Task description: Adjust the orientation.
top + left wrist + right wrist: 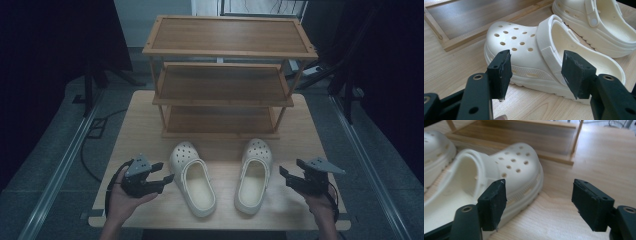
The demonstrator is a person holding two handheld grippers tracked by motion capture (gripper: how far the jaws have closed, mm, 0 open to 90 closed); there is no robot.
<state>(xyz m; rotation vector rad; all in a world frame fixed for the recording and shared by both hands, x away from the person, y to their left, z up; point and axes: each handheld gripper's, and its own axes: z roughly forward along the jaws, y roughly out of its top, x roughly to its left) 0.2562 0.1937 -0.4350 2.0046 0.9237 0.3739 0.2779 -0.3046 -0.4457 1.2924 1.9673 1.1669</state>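
Cream left clog (pixel 529 57) sits just ahead of left gripper (pixel 536 72), jaws spread, nothing gripped. Right clog (pixel 506 175) just off right gripper (pixel 539 205), jaws also released. Rack (pixel 225 85) w/ no shoes; both lifts left, prob.

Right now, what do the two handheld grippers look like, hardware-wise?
Both are black two-jaw units. The left gripper and the right gripper each carry a grey three-cornered plate on top, and a dark cable trails back from each. Up close, the left gripper's pads are blocky black slabs with rough, worn edges, mounted on black arms with round metal-ringed screw holes. No sleeves visible on the forearms.
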